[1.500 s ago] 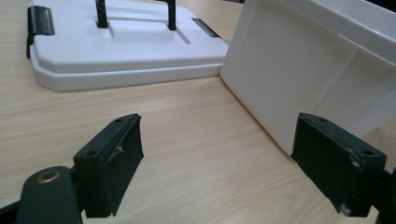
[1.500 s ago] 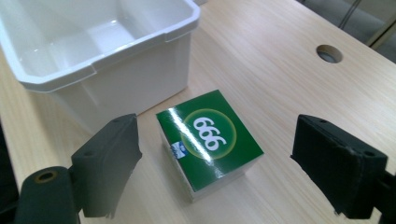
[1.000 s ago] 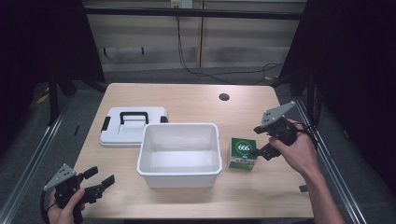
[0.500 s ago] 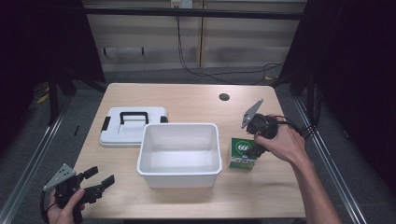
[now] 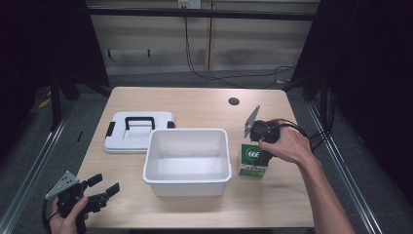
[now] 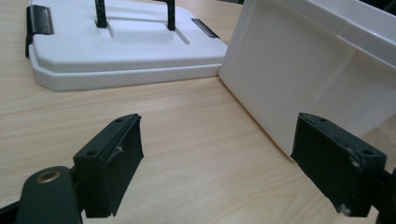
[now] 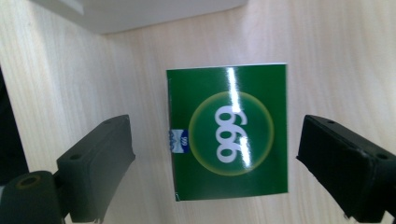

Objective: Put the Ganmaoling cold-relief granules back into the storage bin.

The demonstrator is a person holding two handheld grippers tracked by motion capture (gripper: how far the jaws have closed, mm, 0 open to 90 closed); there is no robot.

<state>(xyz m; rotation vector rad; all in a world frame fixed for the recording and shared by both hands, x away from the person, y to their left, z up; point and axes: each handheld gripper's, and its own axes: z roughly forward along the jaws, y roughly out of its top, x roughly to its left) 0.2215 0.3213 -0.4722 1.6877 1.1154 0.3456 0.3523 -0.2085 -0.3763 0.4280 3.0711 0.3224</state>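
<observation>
High view first: the right gripper (image 5: 263, 157) hangs straight over the green box (image 5: 253, 160), pointing down at it, with the person's right hand (image 5: 287, 145) wrapped round the gripper's body and its grey plate tilted up toward the far side. That box stands on the wooden counter (image 5: 195, 102), just beside the right wall of the white tub (image 5: 187, 160), near it but not clearly touching. Looking along the right gripper (image 7: 215, 163) in its own view, the 2 black jaws are spread wide, 1 on each side of the box's green top (image 7: 229, 133), which carries a pale ring and the white figures 666. Both jaws sit clear of the box, with bare wood showing between each jaw and the carton's edges, so nothing is pinched.

Over at the near left corner of the counter, the left gripper (image 5: 104, 187) is held low in the person's left hand (image 5: 68, 219), aimed across toward the tub. From the left gripper (image 6: 219, 163) view its jaws are also spread apart, with only counter between them. Ahead of them lies the white lid (image 6: 116, 51) with its black handle, flat on the wood, and the tub's side wall (image 6: 299, 79) rises at the right, its corner just beside the lid's edge.
</observation>
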